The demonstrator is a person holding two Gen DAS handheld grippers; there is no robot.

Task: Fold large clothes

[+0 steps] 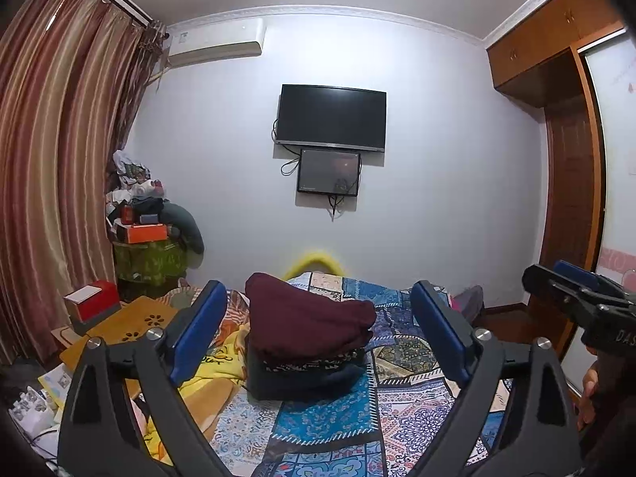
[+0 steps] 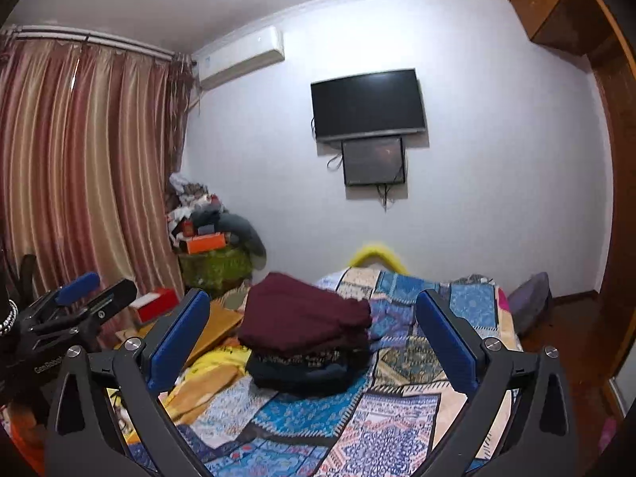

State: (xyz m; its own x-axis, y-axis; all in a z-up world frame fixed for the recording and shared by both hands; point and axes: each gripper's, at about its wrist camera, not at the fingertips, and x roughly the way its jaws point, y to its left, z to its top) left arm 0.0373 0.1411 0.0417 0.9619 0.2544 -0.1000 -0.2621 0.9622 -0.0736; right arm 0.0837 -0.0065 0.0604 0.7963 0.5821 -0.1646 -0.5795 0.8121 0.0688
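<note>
A stack of folded clothes lies in the middle of the bed, with a folded maroon garment [image 1: 306, 318] on top of a dark patterned one [image 1: 310, 361] and a navy one. The stack also shows in the right wrist view [image 2: 302, 314]. My left gripper [image 1: 318, 322] is open and empty, held above the bed in front of the stack. My right gripper [image 2: 314, 326] is also open and empty, at the same height. Each gripper shows in the other's view: the right [image 1: 572, 290] at the far right, the left [image 2: 79, 294] at the far left.
The bed carries a blue patchwork cover [image 1: 338, 417] and a yellow blanket [image 1: 214, 381] at its left. A wooden board [image 1: 119, 330] and a red box [image 1: 95, 302] lie left of the bed. A cluttered stand [image 1: 151, 238], curtains, wall TV [image 1: 330, 117] and wardrobe [image 1: 572, 159] surround it.
</note>
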